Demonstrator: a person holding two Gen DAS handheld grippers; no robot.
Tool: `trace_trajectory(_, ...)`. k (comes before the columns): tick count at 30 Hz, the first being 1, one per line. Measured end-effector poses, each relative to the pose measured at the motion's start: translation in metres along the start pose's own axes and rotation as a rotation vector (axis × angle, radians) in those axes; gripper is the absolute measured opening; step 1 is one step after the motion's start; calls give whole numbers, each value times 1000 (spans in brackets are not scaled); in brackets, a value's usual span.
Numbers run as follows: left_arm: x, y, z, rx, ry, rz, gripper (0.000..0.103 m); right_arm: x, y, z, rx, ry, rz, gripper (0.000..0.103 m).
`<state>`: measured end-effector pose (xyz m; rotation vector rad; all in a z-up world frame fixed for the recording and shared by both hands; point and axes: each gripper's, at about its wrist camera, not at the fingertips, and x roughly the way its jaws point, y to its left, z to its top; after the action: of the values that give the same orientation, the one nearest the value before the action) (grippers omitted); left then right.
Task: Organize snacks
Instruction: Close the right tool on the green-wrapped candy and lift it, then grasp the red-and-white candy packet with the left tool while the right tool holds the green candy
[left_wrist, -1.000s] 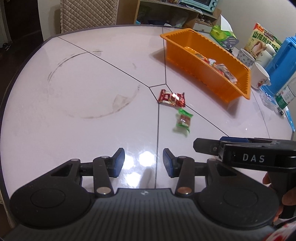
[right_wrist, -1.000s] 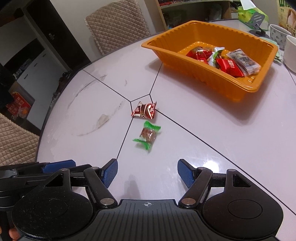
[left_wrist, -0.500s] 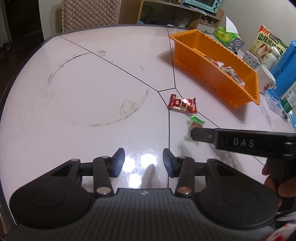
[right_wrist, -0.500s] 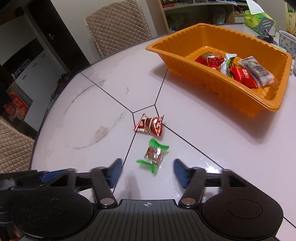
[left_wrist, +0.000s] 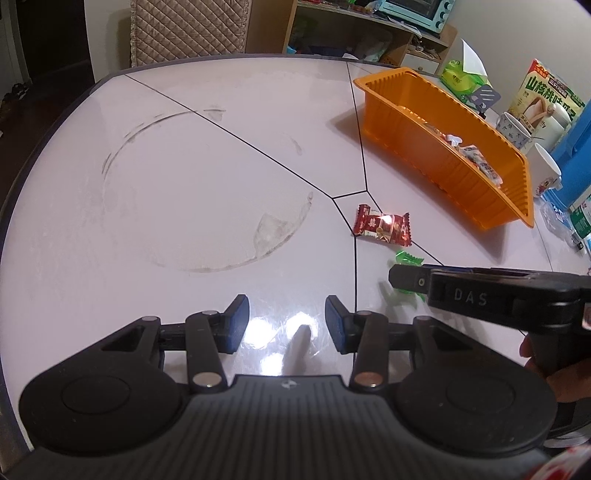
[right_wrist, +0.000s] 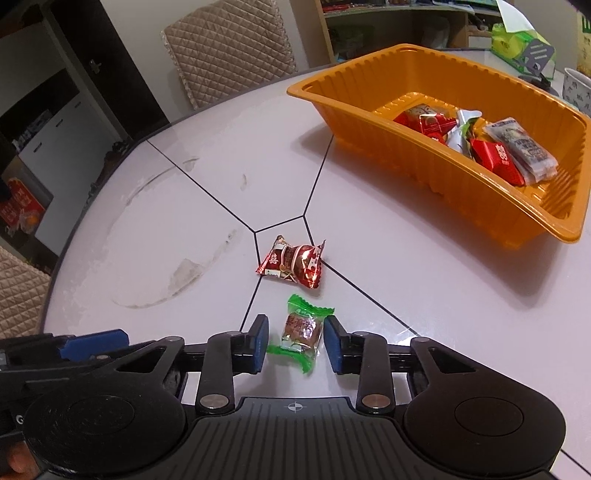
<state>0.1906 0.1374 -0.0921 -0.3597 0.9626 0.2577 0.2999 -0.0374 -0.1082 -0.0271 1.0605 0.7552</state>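
A green-wrapped candy (right_wrist: 300, 329) lies on the white table between the blue pads of my right gripper (right_wrist: 294, 344), which is open around it with small gaps on both sides. A red snack packet (right_wrist: 291, 263) lies just beyond it; it also shows in the left wrist view (left_wrist: 382, 224). The orange tray (right_wrist: 436, 173) at the far right holds several snacks. My left gripper (left_wrist: 286, 319) is open and empty over bare table, left of the right gripper's body (left_wrist: 491, 295), which hides most of the green candy (left_wrist: 408, 258).
White mugs (left_wrist: 546, 173), a blue container (left_wrist: 576, 158), a snack box (left_wrist: 543, 92) and a green tissue pack (left_wrist: 461, 75) stand beyond the tray (left_wrist: 443, 147). A quilted chair (right_wrist: 229, 48) stands at the table's far edge. A ring-shaped stain (left_wrist: 207, 184) marks the table's left half.
My right gripper has moved forward and down until the green candy sits between its pads, and its jaws have narrowed. The left gripper has shifted slightly and stays open.
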Motion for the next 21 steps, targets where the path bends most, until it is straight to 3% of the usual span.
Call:
trace_trajectory(7, 3, -3, 3, 18, -6, -7, 41, 3, 6, -1, -91, -11, -33, 22)
trace_trajectory(10, 6, -8, 5, 46, -10, -20, 41, 2, 4, -3, -111, -16, -36, 21)
trace_trajectory(21, 28, -38, 18, 192, -24, -71, 44, -12, -35, 0, -21, -33, -78, 21)
